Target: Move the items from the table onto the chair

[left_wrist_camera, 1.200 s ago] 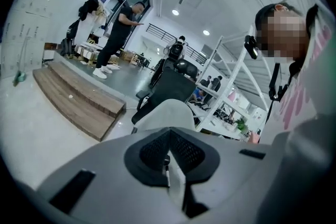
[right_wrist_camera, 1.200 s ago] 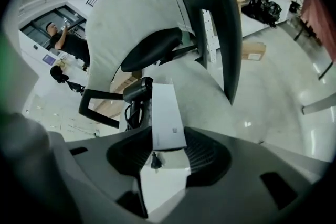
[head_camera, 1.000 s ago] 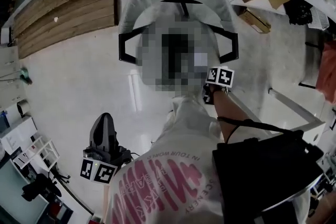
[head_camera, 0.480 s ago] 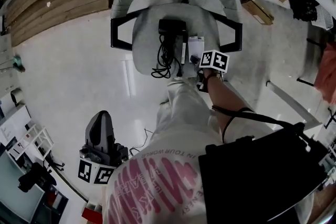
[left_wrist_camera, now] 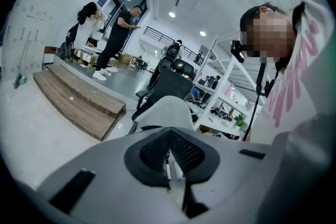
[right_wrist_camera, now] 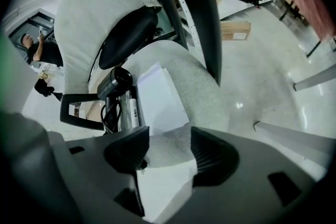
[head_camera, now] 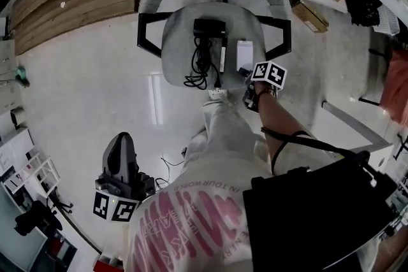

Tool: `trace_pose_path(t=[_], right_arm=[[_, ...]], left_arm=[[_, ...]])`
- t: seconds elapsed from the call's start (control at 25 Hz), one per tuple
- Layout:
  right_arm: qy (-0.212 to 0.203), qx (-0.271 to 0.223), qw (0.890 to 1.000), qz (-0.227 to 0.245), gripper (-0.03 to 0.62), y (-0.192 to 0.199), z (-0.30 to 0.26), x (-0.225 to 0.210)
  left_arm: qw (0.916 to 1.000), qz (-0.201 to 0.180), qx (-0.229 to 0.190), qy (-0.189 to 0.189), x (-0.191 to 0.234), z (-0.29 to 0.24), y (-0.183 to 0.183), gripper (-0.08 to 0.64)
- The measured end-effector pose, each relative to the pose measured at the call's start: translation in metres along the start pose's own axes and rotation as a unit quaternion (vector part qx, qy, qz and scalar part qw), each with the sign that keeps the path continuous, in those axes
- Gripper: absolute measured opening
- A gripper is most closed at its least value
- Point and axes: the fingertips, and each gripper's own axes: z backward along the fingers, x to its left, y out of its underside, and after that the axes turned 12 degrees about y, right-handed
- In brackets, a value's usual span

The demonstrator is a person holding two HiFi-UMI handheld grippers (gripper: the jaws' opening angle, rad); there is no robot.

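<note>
Chair seat (head_camera: 175,51) with white box (head_camera: 244,54), corded black device (head_camera: 209,28), right tongs (right_wrist_camera: 167,150) just opening empty beside box, left tongs (left_wrist_camera: 169,155) closed

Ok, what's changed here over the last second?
The right gripper has just been opening its jaws and seems to have let go of the white box, which now lies free on the chair seat just ahead of them. The black device and its cable stayed put.
</note>
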Motion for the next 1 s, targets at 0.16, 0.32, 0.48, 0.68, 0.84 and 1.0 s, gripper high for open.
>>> trace_pose_path(t=[0.16, 0.32, 0.48, 0.68, 0.84, 1.0], right_arm=[[-0.022, -0.006, 0.998, -0.052, 0.242, 0.004, 0.008, -0.005], [-0.132, -0.042, 0.987, -0.075, 0.241, -0.001, 0.036, 0.033], [-0.319, -0.091, 0.936, -0.113, 0.189, -0.006, 0.101, 0.089], [-0.427, -0.172, 0.886, -0.050, 0.017, 0.016, 0.194, 0.128], [-0.513, -0.228, 0.828, 0.004, 0.015, 0.068, 0.290, 0.155], [-0.533, -0.302, 0.784, 0.106, 0.015, 0.137, 0.382, 0.157]], left_arm=[[0.9999, -0.008, -0.008, 0.005, -0.004, 0.017, 0.000, 0.009], [0.9993, -0.024, -0.025, 0.014, -0.004, 0.038, -0.002, 0.009], [0.9986, -0.021, -0.044, 0.020, 0.000, 0.058, 0.004, 0.009], [0.9961, -0.037, -0.058, 0.056, -0.010, 0.087, 0.012, 0.009], [0.9920, -0.057, -0.069, 0.090, -0.018, 0.111, 0.009, 0.009], [0.9841, -0.078, -0.085, 0.136, -0.041, 0.134, 0.010, 0.009]])
